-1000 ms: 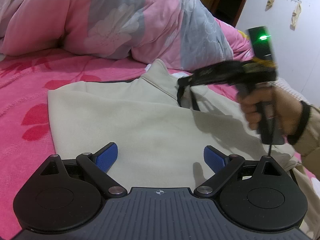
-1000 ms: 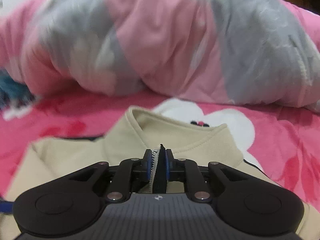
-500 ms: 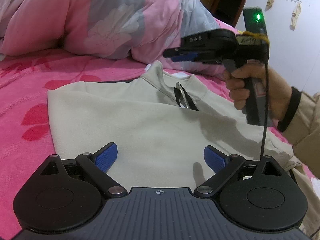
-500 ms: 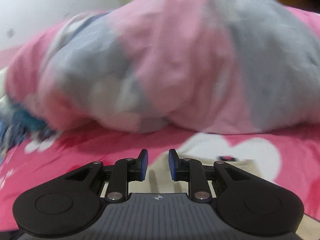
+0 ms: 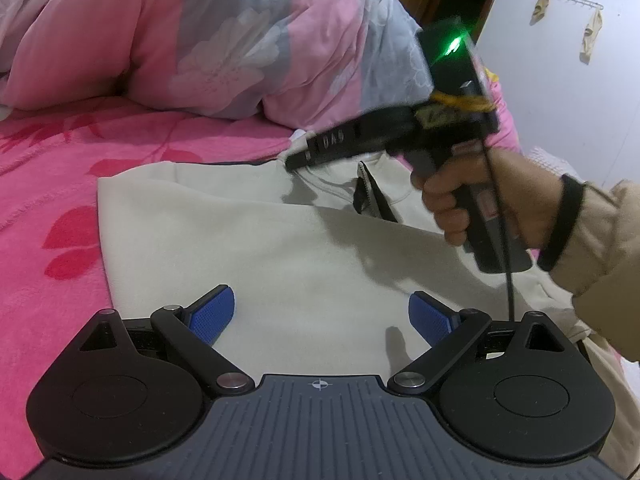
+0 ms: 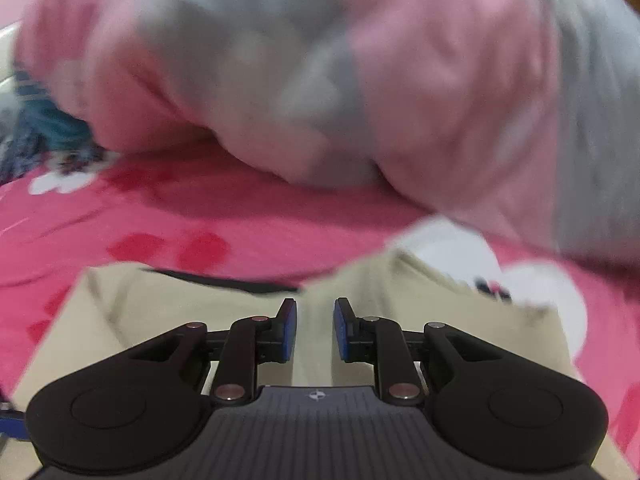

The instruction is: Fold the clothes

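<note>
Fingers [image 6: 287,328] of the right gripper [image 6: 315,330] stand a narrow way apart with nothing between their blue pads (they have just been closing a little, on empty air). That gripper hangs above the collar end of the beige zip-neck sweatshirt [image 5: 256,232], held by the person's right hand [image 5: 480,200], and does not touch the cloth. The left gripper [image 5: 320,314] has its own fingers [image 5: 212,314] spread wide over the near part of the garment, empty too; whether they rest on the fabric cannot be told.

The sweatshirt lies flat on the bright pink bed sheet [image 5: 48,200], collar toward the heaped pink and grey floral quilt [image 5: 200,40], its dark zip [image 5: 370,196] lying open at the neck. Its left side looks already turned in to a straight edge. On the right, loose cloth trails off under the person's beige sleeve [image 5: 600,264], so that side probably remains to be folded, and the lengthwise fold after it. Judged so, the fold is begun, not half done.
</note>
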Demonstrator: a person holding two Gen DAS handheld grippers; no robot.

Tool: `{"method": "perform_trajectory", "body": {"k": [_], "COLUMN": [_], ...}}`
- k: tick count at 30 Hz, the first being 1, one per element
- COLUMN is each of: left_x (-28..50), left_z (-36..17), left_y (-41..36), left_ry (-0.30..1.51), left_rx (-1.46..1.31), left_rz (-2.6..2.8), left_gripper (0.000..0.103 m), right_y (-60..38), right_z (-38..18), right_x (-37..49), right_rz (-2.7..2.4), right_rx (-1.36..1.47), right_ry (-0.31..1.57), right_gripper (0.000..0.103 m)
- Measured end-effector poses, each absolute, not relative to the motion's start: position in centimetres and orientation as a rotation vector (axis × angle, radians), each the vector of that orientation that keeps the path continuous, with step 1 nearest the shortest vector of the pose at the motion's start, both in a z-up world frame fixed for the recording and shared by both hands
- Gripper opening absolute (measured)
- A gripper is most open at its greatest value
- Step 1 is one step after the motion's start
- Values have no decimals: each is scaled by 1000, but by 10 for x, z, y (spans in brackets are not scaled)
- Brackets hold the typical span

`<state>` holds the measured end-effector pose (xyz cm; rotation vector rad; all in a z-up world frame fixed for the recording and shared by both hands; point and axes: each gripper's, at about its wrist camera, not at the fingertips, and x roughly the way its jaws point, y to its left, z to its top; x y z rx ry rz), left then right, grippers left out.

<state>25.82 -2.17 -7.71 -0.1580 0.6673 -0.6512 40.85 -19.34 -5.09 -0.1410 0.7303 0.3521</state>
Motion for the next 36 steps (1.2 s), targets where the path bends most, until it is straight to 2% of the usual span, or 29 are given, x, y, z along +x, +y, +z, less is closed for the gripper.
{"method": "perform_trajectory", "body": {"k": [4,5,6,11,15,21,26,31,36], "left_x": [258,258,258,257,257,258,258,258,258], "left_z": [-78,-78,-78,-77,-76,-76,-76,-76,-76], "left_y": [-21,-21,-21,-23,-22,-21,-21,-20,-21], "left_ry": [665,665,664,664,665,665,664,664,664], "left_rx": [-161,-163,-164,-165,-168,-175,-177,-181,-182], "left_rz": [-652,-652,-653,-652,-652,-654,-654,-653,-653], "left_gripper": [95,95,95,95,96,96,96,96,97], "right_y": [-194,-205,-216,-247,-259,-229,-207,-198,-228], "right_z": [-59,-65,-70,-45,-18,-13,-44,-44,21], "right_x": [434,446,458,462,436,394,389,387,350], "right_rz": [268,239,208,31,184,293,223,152,197], "right_rx": [-181,-131,-82,6,118,-38,-279,-399,-140], "right_ry": [748,773,797,741,750,820,880,816,590], "right_gripper": [18,4,0,3,3,3,2,2,6]}}
